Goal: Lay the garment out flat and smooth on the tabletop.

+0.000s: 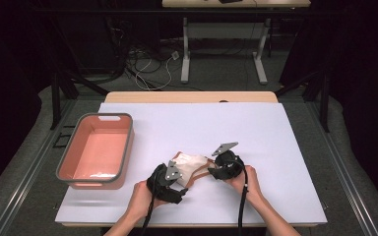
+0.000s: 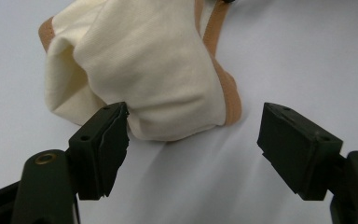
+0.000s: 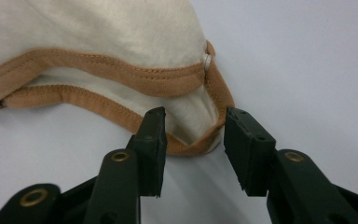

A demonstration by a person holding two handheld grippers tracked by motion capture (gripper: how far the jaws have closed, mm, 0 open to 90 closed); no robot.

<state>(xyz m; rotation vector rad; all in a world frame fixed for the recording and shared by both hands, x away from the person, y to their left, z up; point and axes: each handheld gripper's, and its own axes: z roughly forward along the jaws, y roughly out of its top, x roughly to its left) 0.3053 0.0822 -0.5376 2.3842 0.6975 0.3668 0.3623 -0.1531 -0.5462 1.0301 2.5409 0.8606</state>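
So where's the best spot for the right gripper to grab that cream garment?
Probably the tan-trimmed corner of the cream garment: it juts toward the right gripper, lying flat between its open jaws. Come in low along the table from the garment's right side.
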